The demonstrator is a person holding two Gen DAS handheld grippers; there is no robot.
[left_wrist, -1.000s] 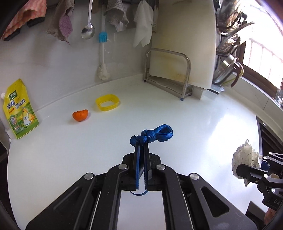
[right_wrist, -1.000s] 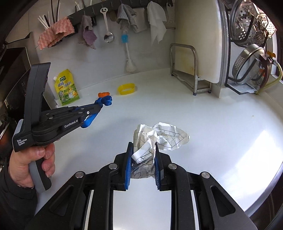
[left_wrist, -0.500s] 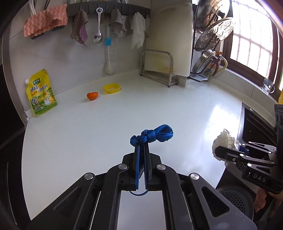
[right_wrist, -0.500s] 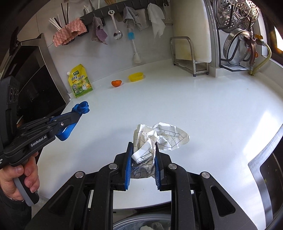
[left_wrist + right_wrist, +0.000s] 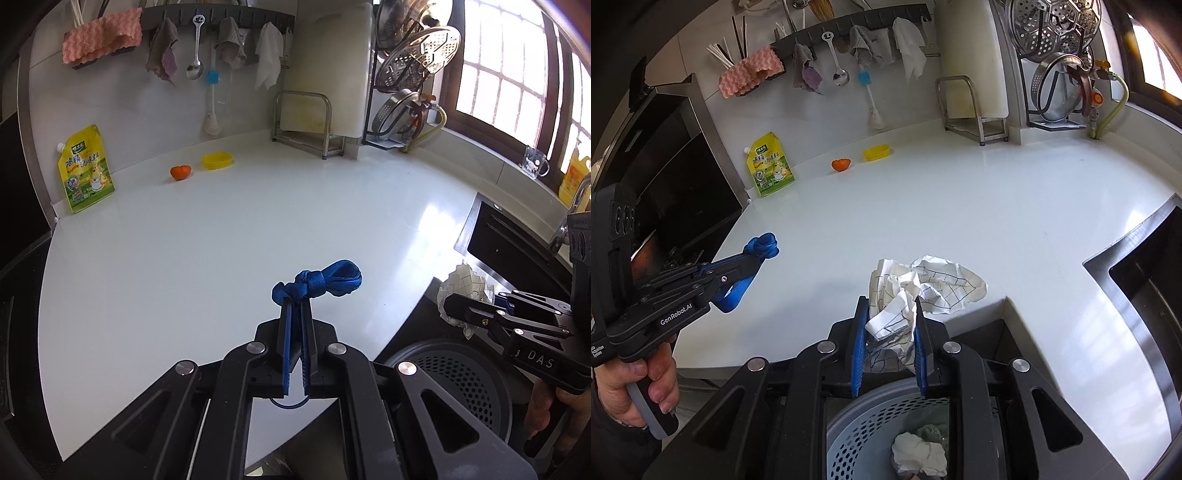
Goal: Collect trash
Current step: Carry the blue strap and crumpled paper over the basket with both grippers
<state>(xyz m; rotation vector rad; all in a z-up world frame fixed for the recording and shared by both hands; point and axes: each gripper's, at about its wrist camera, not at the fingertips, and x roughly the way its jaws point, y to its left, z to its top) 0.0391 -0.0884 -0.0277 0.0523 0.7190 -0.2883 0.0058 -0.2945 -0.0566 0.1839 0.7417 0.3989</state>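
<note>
Two pieces of trash, each held in a claw above the near edge of the glossy white surface [image 5: 229, 236].
Item one: knotted blue woven strap [image 5: 318, 283], pinched between the closed pads of the left claw [image 5: 295, 314], knot standing above the fingertips, a loop hanging below.
Item two: crumpled white paper with a dark grid print [image 5: 916, 295], clamped between the blue pads of the right claw [image 5: 890, 325], bulging forward past the tips.
Below the right claw: round grey perforated plastic bin [image 5: 857, 435], partly under the surface's edge, holding a wad of white paper [image 5: 918, 456].
A hand [image 5: 639, 384] grips the left claw's handle.
At the back of the surface, well apart from both claws: small orange peel-like piece [image 5: 180, 172], just beside it a yellow oval plastic ring [image 5: 217, 161]; yellow-green printed pouch [image 5: 85, 168] leaning on the wall.
Right side: dark sink [image 5: 1145, 280] set into the surface.
Wall rail: pink sponge cloth [image 5: 101, 38], hanging metal spoon [image 5: 195, 48].
</note>
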